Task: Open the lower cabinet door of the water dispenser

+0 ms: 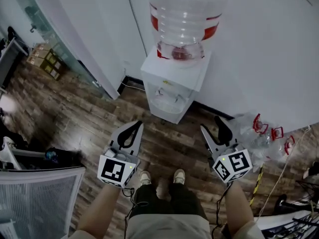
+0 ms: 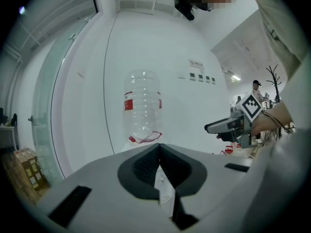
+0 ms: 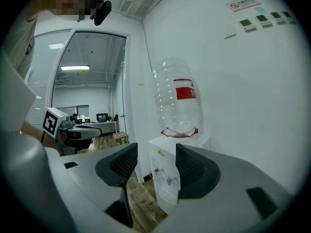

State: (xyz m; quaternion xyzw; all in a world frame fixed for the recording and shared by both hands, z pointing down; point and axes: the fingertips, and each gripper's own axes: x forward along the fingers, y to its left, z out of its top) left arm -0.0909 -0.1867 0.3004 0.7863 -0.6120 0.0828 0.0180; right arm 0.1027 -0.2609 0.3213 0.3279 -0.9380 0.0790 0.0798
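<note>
A white floor-standing water dispenser point(image 1: 172, 91) stands against the white wall, with a clear plastic bottle banded in red point(image 1: 184, 19) upside down on its top. The person faces it from a little way back on the dark wooden plank floor point(image 1: 75, 113), holding a grey gripper in each hand with both pointing at the machine.

The left gripper point(image 1: 135, 126) has its two dark-padded jaws brought together until the tips meet, and nothing is caught between them. It sits to the left of the dispenser's front and well short of it, touching nothing.

The right gripper point(image 1: 209, 123) has its jaws standing well apart and empty. Looking along them, the dispenser's white front with its tap recess shows straight through the gap, some way ahead and clear of both pads. From above, this gripper sits just off the dispenser's right front corner and is also out of contact.

I cannot make out the lower cabinet door itself. From overhead the dispenser's top and tap recess hide it, and in both gripper views the gripper's own body covers the bottom of the machine.

A cluster of empty clear bottles with red handles point(image 1: 264, 131) lies by the wall to the right.
</note>
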